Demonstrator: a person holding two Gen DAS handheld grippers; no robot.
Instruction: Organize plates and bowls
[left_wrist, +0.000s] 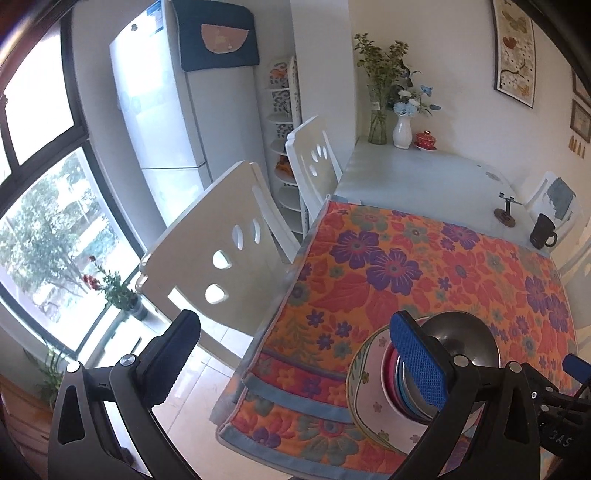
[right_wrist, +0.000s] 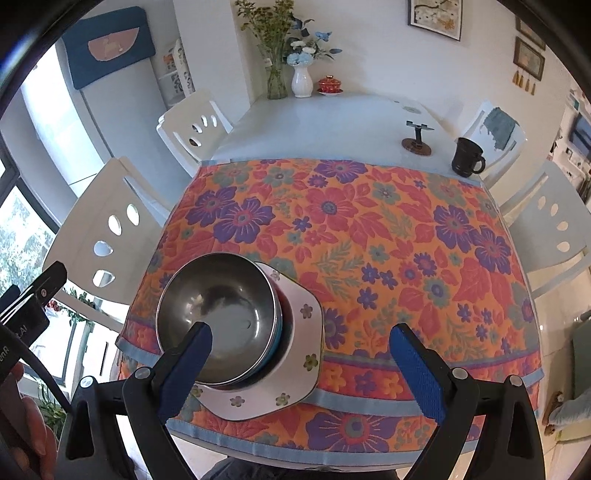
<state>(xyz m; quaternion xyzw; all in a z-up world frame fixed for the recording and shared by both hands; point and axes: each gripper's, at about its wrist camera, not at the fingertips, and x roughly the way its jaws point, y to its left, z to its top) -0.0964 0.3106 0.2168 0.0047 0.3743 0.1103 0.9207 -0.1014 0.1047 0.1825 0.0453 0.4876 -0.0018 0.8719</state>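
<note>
A steel bowl (right_wrist: 218, 314) sits on top of a stack of coloured bowls (right_wrist: 282, 325) on a white flowered plate (right_wrist: 295, 373), near the front left of the flowered cloth. The stack also shows in the left wrist view, with the steel bowl (left_wrist: 461, 339) on the plate (left_wrist: 373, 406). My right gripper (right_wrist: 299, 369) is open and empty above the stack, its left finger over the steel bowl. My left gripper (left_wrist: 295, 358) is open and empty, off the table's left edge, its right finger in front of the bowls.
A black mug (right_wrist: 467, 157) and a small stand (right_wrist: 417, 138) are at the far right of the table. Vases (right_wrist: 302, 82) and a red lidded cup (right_wrist: 328, 85) stand at the far end. White chairs (right_wrist: 110, 229) flank the table. A fridge (left_wrist: 177, 122) is at the left.
</note>
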